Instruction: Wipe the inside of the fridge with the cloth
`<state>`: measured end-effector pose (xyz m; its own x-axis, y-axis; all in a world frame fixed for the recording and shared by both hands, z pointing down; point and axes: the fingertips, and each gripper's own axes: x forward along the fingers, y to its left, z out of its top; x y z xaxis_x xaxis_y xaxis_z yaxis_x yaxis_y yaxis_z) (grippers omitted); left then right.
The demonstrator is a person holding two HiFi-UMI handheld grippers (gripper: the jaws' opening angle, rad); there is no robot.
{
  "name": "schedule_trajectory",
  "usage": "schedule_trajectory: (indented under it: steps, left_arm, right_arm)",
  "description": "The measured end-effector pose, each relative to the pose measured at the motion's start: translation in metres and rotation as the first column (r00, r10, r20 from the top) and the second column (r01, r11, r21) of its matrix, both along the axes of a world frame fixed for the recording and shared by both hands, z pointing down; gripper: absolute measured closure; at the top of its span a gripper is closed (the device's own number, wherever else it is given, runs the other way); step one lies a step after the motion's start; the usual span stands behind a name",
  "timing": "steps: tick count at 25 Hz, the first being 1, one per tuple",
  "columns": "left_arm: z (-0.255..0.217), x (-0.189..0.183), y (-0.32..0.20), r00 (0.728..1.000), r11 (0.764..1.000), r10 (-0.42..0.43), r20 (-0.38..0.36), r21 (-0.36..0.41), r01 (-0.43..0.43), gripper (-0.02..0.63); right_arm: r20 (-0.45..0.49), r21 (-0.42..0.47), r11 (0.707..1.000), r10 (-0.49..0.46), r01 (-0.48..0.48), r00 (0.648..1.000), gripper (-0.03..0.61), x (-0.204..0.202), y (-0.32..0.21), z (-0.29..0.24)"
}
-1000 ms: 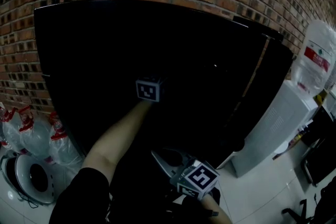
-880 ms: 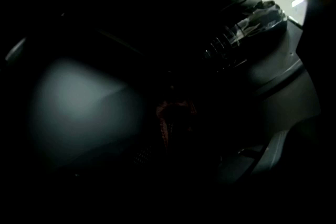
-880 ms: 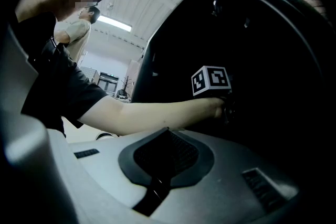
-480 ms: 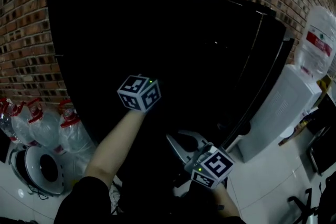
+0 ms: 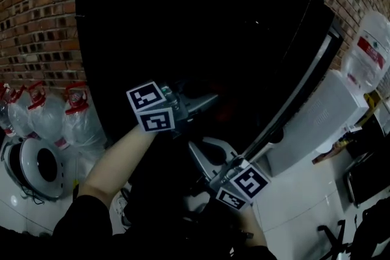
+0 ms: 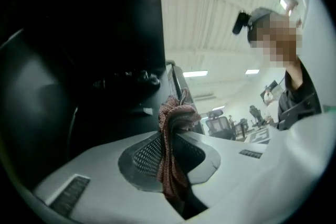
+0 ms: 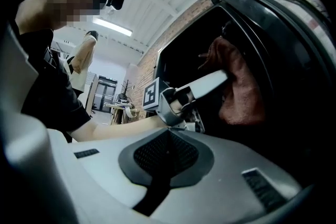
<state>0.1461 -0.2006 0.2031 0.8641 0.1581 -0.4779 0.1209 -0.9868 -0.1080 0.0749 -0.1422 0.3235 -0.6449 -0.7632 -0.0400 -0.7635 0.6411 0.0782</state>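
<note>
- Left gripper view: left tongs (image 6: 170, 157) clamped on reddish knitted cloth (image 6: 176, 115).
- Head view: cloth nearly lost against black fridge (image 5: 183, 21).
- Right gripper view: right tongs (image 7: 165, 157) closed, empty.

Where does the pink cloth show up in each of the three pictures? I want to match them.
Left gripper view: cloth at centre, clamped between the jaws.
Right gripper view: upper right, hanging from the left gripper.
Head view: too dark to make out; it would be at that gripper's tip.
Shared landmark: the black fridge.
</note>
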Motion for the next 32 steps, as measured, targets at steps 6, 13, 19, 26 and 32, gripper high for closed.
schedule_trajectory:
  steps: [6, 13, 19, 26, 32]
  left_arm:
    - [0.019, 0.040, -0.033, 0.980, 0.986, -0.169, 0.109, 0.027, 0.167, 0.568]
    - [0.024, 0.050, -0.062, 0.970, 0.973, -0.230, 0.079, 0.031, 0.228, 0.568]
    - [0.029, 0.052, -0.088, 0.968, 0.969, -0.246, 0.051, -0.007, 0.247, 0.568]
    - [0.038, 0.055, -0.122, 0.945, 0.947, -0.317, 0.079, -0.018, 0.319, 0.568]
    - [0.040, 0.062, -0.148, 0.908, 0.911, -0.406, 0.105, -0.036, 0.411, 0.568]
  right_arm:
    - [-0.009, -0.009, 1.000, 0.000, 0.000, 1.000, 0.574, 0.000, -0.001, 0.007]
    - [0.013, -0.019, 1.000, 0.019, -0.018, 1.000, 0.574, 0.014, -0.016, 0.011]
    - [0.016, -0.022, 1.000, 0.019, -0.018, 1.000, 0.574, 0.018, -0.027, 0.012]
    - [0.010, -0.036, 0.999, 0.029, -0.029, 1.000, 0.574, 0.016, -0.041, 0.017]
    - [0.006, -0.049, 0.998, 0.039, -0.039, 0.999, 0.574, 0.013, -0.054, 0.020]
